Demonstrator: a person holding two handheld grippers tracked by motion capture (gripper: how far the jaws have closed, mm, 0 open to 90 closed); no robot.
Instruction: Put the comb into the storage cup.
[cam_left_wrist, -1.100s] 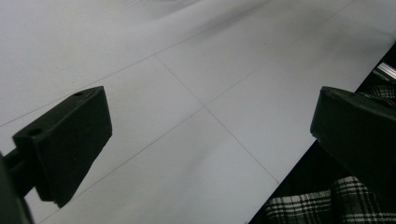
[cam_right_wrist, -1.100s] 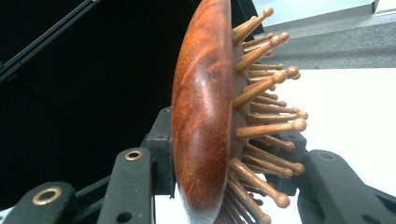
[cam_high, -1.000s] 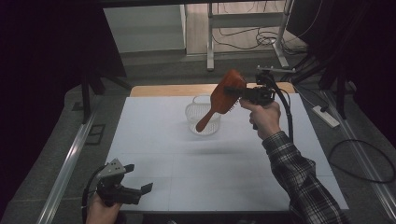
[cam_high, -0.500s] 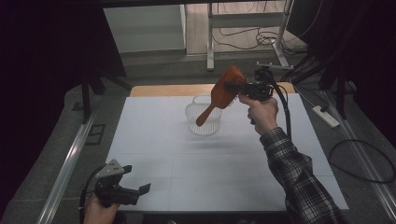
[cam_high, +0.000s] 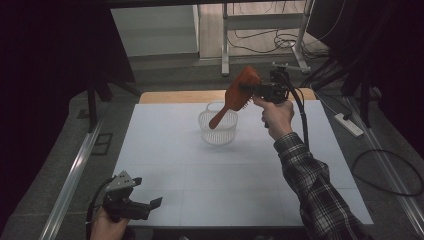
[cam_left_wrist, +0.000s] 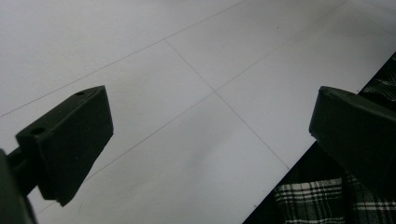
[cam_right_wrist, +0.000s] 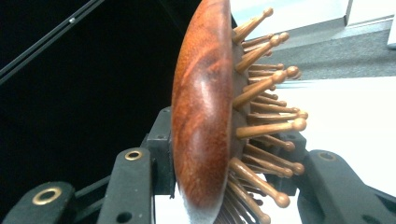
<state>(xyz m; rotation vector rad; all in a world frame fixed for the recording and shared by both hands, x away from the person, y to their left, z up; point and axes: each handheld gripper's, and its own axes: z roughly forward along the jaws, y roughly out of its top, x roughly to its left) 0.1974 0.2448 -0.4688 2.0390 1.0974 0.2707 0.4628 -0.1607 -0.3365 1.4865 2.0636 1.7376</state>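
Observation:
A reddish wooden hairbrush (cam_high: 239, 92) hangs tilted in the air at the far middle of the table. Its handle slants down toward a clear mesh basket (cam_high: 218, 132) that stands on the white table (cam_high: 210, 180). My right gripper (cam_high: 251, 91) is shut on the brush's head. In the right gripper view the brush (cam_right_wrist: 201, 116) stands edge-on between the black jaws of my right gripper (cam_right_wrist: 229, 175), bristles pointing right. My left gripper (cam_high: 151, 206) rests at the table's near left corner, open with nothing between its jaws. In its own view, my left gripper (cam_left_wrist: 210, 107) looks over bare white table.
A plaid sleeve (cam_high: 315, 185) reaches from the bottom right across the table's right side. The right gripper's cable (cam_high: 304, 125) hangs beside it. A power strip (cam_high: 348, 125) and cables lie on the floor to the right. Metal frame legs (cam_high: 226, 40) stand beyond the table.
The right hand has drifted slightly left with the hairbrush, keeping its grip. The left gripper has stayed where it was.

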